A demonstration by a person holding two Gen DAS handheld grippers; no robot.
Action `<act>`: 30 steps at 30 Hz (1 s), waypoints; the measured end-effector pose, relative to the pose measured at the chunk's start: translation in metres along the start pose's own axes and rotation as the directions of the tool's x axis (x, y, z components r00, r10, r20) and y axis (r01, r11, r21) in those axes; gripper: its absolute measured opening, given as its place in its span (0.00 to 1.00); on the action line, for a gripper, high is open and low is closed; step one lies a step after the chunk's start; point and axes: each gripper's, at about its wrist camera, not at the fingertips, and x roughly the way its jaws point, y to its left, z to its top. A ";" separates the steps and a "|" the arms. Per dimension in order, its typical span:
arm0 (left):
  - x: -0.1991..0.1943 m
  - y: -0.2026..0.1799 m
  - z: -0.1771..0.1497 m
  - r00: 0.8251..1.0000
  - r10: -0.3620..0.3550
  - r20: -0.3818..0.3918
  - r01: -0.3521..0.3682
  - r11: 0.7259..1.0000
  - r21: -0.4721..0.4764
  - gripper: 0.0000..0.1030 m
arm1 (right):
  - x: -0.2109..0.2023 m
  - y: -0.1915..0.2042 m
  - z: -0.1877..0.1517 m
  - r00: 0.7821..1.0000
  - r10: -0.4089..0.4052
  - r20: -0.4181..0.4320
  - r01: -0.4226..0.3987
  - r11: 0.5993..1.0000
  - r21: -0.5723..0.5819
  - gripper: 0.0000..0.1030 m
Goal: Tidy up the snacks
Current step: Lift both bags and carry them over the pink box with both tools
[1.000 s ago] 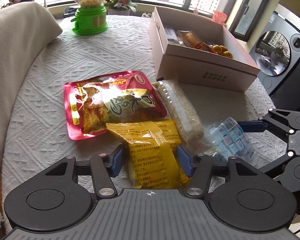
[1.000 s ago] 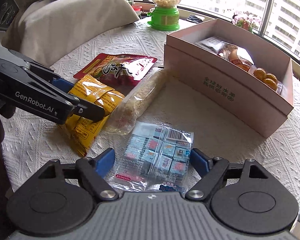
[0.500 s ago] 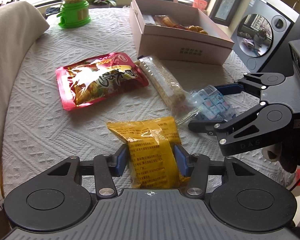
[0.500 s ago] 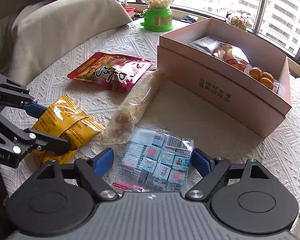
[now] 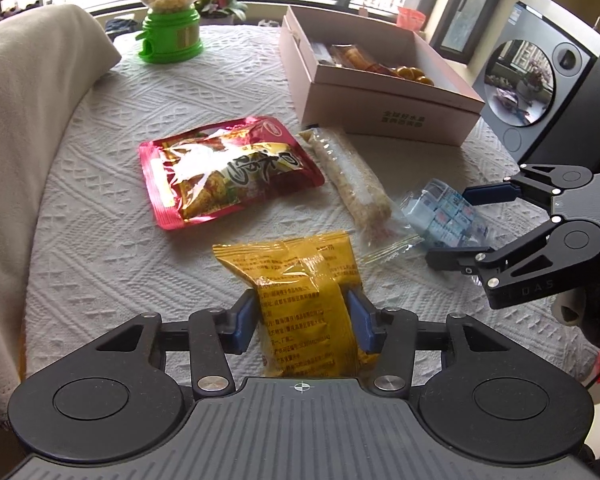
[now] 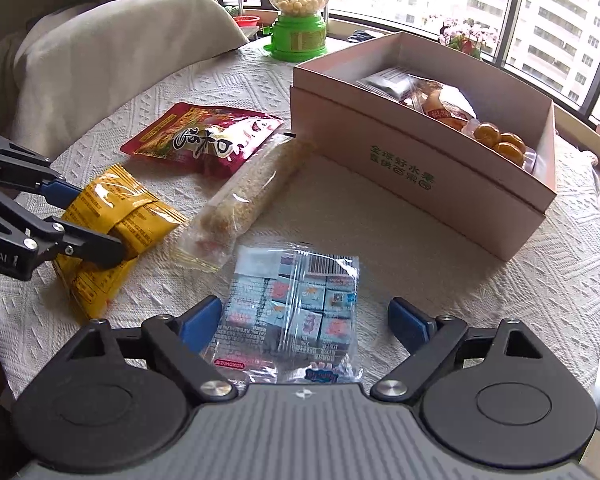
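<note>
The yellow snack packet [image 5: 300, 292] is pinched between the closing fingers of the left gripper [image 5: 303, 320] at the near left of the tabletop [image 5: 100, 264], its sides creased by the blue pads. To its right, the clear bag of small blue cartons [image 6: 296, 304] is straddled by the right gripper [image 6: 306, 320], whose fingers are wide and opening, with the right pad clear of the bag. Beyond lie a red pouch [image 5: 224, 168] and a long clear-wrapped bar [image 5: 356, 188], with the open cardboard box [image 5: 384, 116] of snacks at the far right.
</note>
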 end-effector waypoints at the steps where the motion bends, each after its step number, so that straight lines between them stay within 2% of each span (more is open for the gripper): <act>1: -0.002 0.002 -0.001 1.000 -0.011 -0.001 0.011 1.000 -0.006 0.52 | -0.001 -0.002 0.000 1.000 -0.003 0.000 0.003 1.000 -0.001 0.86; 9: -0.007 -0.004 -0.009 0.999 -0.034 -0.030 0.035 0.999 0.032 0.52 | 0.011 -0.002 0.014 1.000 0.003 -0.003 -0.003 1.000 0.027 0.86; 14: -0.002 -0.007 -0.012 0.999 -0.044 -0.030 0.045 0.999 0.030 0.52 | 0.007 0.011 0.014 1.000 0.015 0.000 -0.015 1.000 0.002 0.70; 17: -0.001 -0.009 -0.013 0.999 -0.041 -0.013 0.042 0.999 0.019 0.52 | 0.004 0.018 0.009 1.000 0.011 0.001 -0.011 1.000 0.000 0.69; 22: -0.002 -0.016 -0.016 1.000 -0.031 0.001 0.031 0.999 0.036 0.52 | -0.006 0.026 0.000 1.000 0.007 -0.006 -0.007 1.000 -0.012 0.61; 30: -0.020 -0.032 -0.036 0.997 -0.075 0.006 0.074 0.994 0.077 0.49 | -0.023 0.038 -0.013 0.999 -0.017 -0.037 0.016 0.999 -0.032 0.58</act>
